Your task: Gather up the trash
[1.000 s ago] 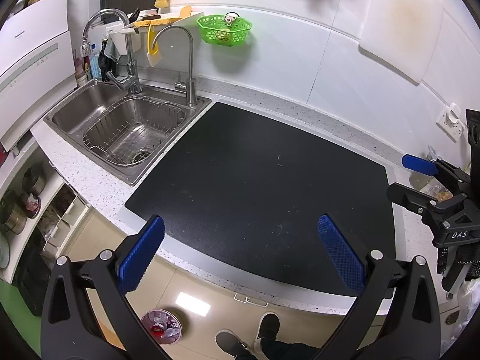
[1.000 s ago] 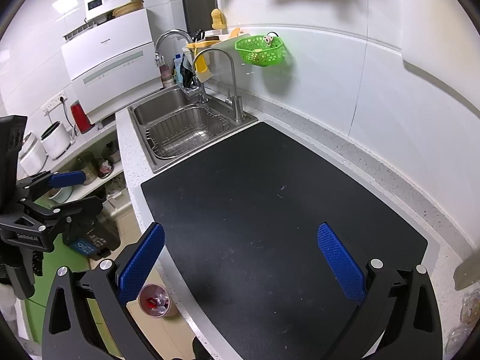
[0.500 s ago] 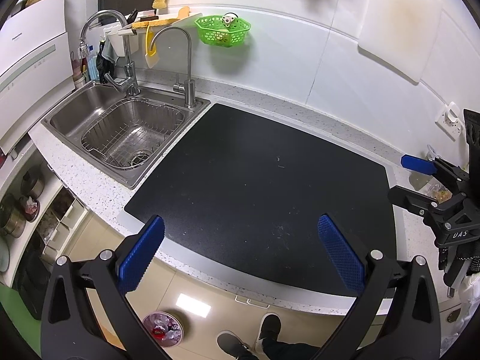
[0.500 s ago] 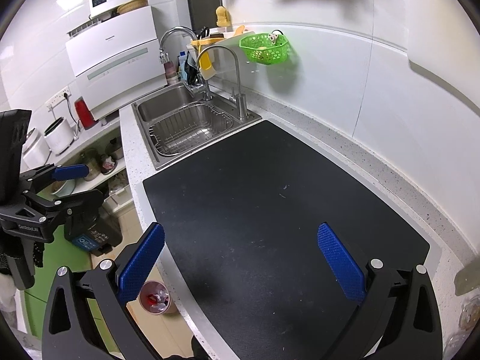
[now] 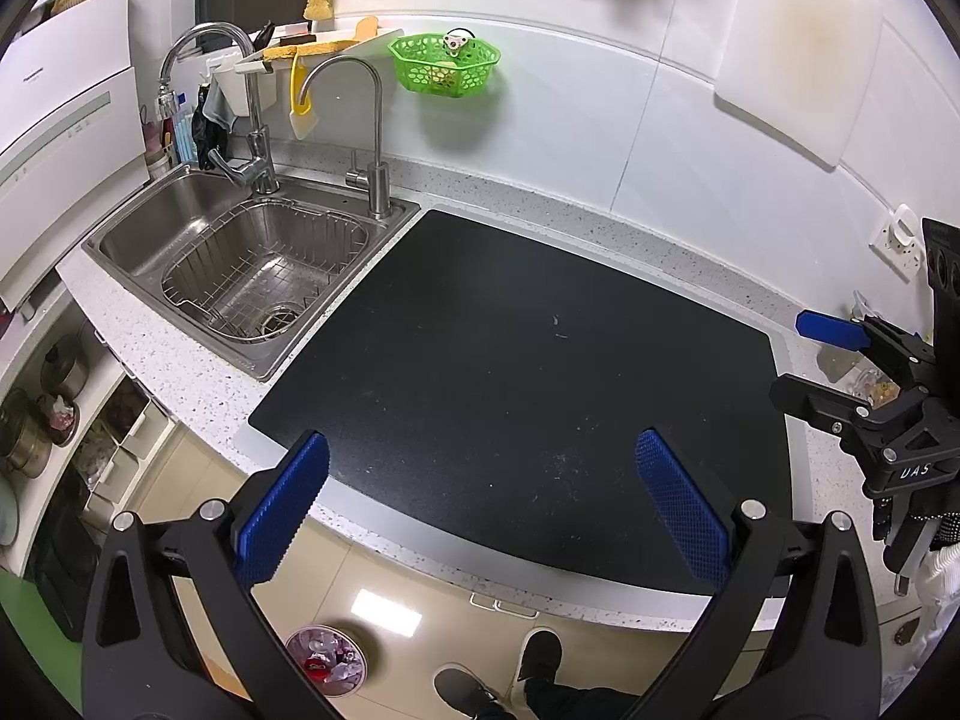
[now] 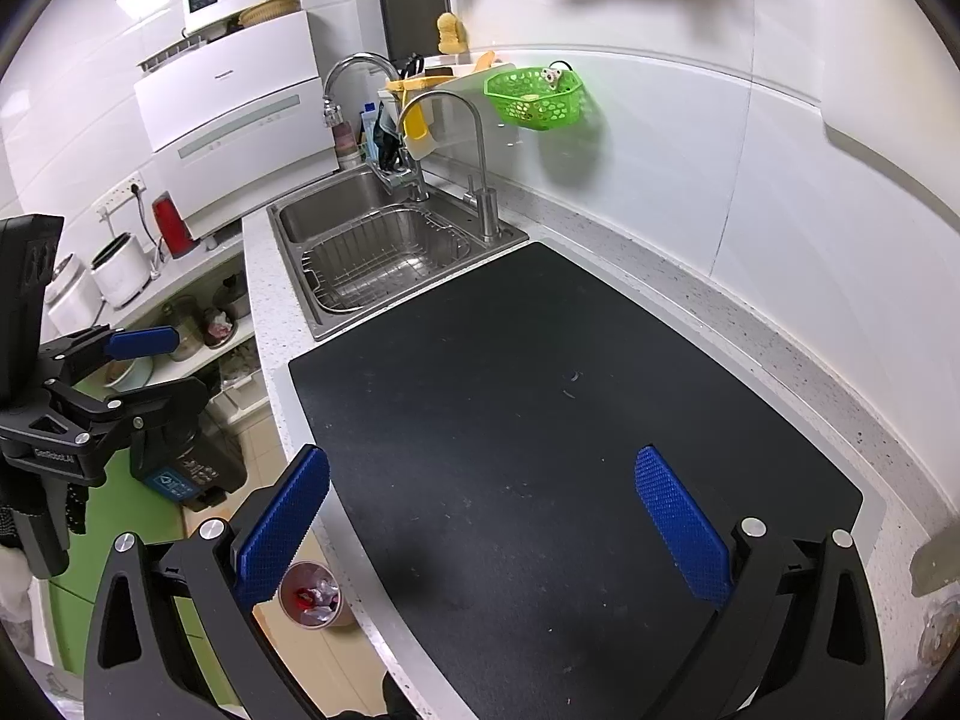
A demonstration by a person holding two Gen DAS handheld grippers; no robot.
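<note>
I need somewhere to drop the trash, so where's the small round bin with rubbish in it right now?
The small round trash bin stands on the floor below the counter edge, low in both wrist views, beside the left claw.

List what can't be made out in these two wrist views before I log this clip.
- Trash bin on the floor: contents too small to identify; in the right wrist view the right claw partly covers it.
- Items by the wall at the counter's right end: left wrist view, blocked by the right claw's body.
- Objects at the right wrist view's lower right edge: cut off, blurred.
- Green basket contents: too small.
</note>
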